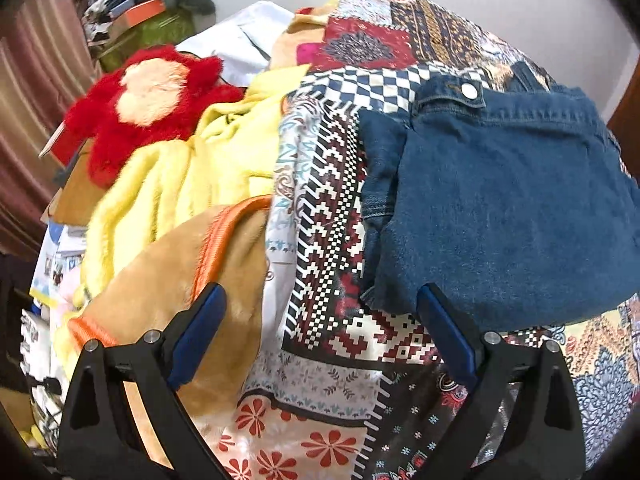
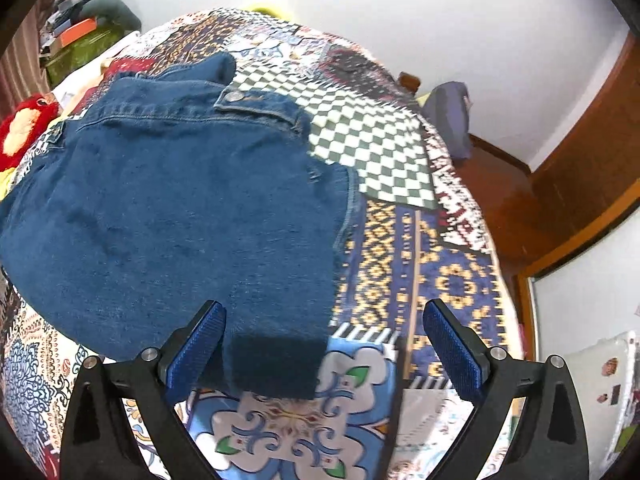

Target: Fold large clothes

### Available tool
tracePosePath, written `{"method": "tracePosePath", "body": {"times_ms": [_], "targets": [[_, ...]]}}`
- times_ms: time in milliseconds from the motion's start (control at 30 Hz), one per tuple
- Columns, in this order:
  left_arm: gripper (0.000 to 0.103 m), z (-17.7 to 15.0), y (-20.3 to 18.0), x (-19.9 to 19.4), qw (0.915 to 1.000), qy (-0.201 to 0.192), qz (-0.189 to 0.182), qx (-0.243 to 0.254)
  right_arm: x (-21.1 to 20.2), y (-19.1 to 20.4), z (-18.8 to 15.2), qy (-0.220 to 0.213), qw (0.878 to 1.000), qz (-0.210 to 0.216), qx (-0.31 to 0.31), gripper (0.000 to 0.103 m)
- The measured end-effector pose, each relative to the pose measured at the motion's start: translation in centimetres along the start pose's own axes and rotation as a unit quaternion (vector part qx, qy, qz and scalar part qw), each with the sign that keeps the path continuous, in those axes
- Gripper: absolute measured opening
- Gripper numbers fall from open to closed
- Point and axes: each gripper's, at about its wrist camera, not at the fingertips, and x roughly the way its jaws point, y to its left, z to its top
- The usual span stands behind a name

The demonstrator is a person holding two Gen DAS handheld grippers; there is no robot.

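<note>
A blue denim garment [image 2: 172, 208] lies folded on the patterned patchwork bedspread [image 2: 432, 264], its buttoned band toward the far side. In the left wrist view the same denim garment [image 1: 504, 208] fills the right half. My right gripper [image 2: 322, 322] hovers over the garment's near corner with its jaws wide apart and not pressing on the cloth. My left gripper [image 1: 322, 304] is open above the bedspread [image 1: 332, 360], just left of the denim's edge, holding nothing.
Left of the bedspread lie a yellow fleece blanket [image 1: 176, 184], a tan blanket with orange trim [image 1: 168, 288] and a red plush toy [image 1: 148, 100]. Clutter is stacked in the far left corner [image 1: 140, 12]. Wooden floor [image 2: 504, 196] and a door frame lie to the right.
</note>
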Motion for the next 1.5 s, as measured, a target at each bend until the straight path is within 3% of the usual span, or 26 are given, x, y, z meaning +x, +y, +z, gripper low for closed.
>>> {"method": "tracePosePath", "body": {"times_ms": [133, 333, 500, 633, 800, 933, 1033, 1100, 1200, 1333, 1500], "targets": [[0.098, -0.4, -0.7, -1.6, 0.9996, -0.012, -0.003, -0.025, -2.0, 0.1, 0.3, -0.023, 1.0, 0.01, 0.0, 0.099], [0.098, -0.5, -2.5, -3.4, 0.9969, -0.027, -0.048, -0.057, -5.9, 2.8, 1.7, -0.079, 0.996, 0.038, -0.013, 0.099], [0.098, -0.8, -4.0, -3.4, 0.9927, -0.019, -0.093, -0.074, -7.3, 6.3, 2.8, -0.101, 0.991, 0.079, -0.029, 0.099], [0.098, -1.6, -4.7, -1.8, 0.9847, 0.014, -0.137, -0.107, -6.4, 10.1, 3.2, -0.091, 0.989, 0.107, -0.055, 0.099], [0.098, -2.6, -5.4, 1.5, 0.9655, 0.068, -0.193, -0.162, -2.9, 14.1, 3.1, -0.045, 0.988, 0.122, -0.083, 0.099], [0.098, -2.4, -5.9, 3.3, 0.9494, 0.085, -0.237, -0.188, 0.9, 15.7, 2.8, 0.009, 0.988, 0.128, -0.087, 0.099], [0.098, -1.9, -5.8, 4.8, 0.9202, 0.094, -0.307, -0.224, 2.3, 14.6, 2.9, 0.03, 0.984, 0.166, -0.047, 0.101], [0.098, -1.3, -5.8, 5.4, 0.9134, 0.08, -0.326, -0.23, 2.7, 14.1, 2.9, 0.036, 0.982, 0.183, -0.038, 0.101], [0.098, -0.5, -5.6, 6.0, 0.9143, 0.059, -0.319, -0.242, 2.8, 14.5, 2.7, 0.032, 0.982, 0.179, -0.047, 0.102], [0.096, 0.5, -5.1, 7.1, 0.908, 0.031, -0.315, -0.275, 2.8, 14.5, 2.6, 0.028, 0.982, 0.181, -0.049, 0.103], [0.077, 1.8, -4.7, 7.6, 0.9156, 0.013, -0.262, -0.305, 2.8, 14.5, 2.6, 0.026, 0.982, 0.18, -0.05, 0.103]]}}
